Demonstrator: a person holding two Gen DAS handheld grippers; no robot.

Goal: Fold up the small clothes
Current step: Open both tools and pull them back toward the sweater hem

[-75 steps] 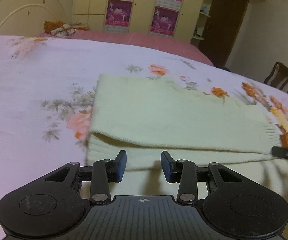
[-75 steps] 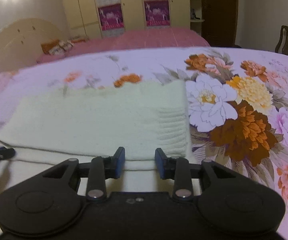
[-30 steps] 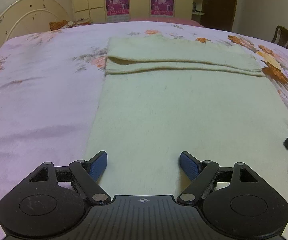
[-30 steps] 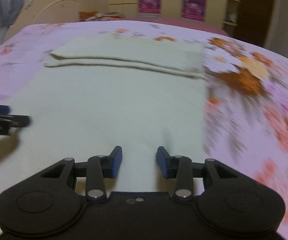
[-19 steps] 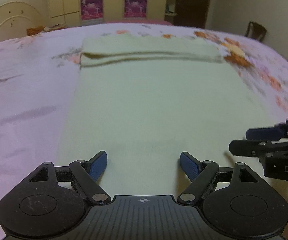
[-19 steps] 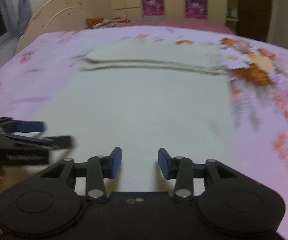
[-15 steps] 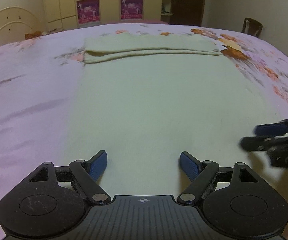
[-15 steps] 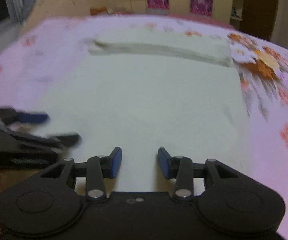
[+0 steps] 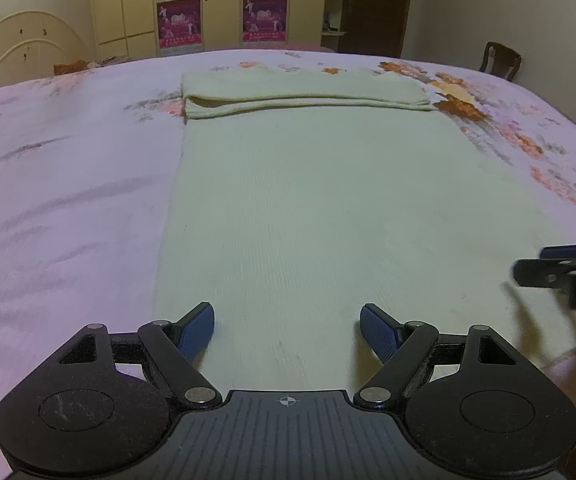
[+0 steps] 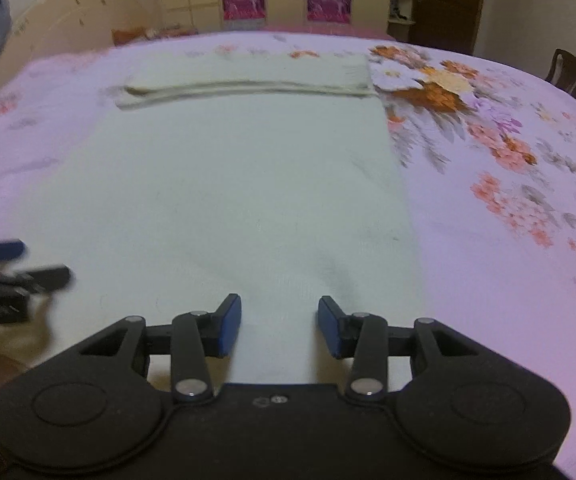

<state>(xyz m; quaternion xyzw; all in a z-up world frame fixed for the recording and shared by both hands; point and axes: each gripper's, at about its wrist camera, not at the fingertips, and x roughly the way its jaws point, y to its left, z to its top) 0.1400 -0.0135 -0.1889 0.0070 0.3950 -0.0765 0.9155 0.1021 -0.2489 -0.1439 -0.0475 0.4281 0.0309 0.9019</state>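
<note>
A pale cream knitted garment [image 9: 311, 200] lies flat on the bed, stretching away ahead of both pairs of open jaws, its near part beneath them and its far end folded back into a flat band.

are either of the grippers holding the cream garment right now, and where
Nothing is held. The left gripper and right gripper both stand open above the cream garment, nothing between their pads.

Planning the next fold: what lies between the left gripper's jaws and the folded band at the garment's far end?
Only bare cream garment; nothing lies between the left gripper and the folded band, seen in the left wrist view.
</note>
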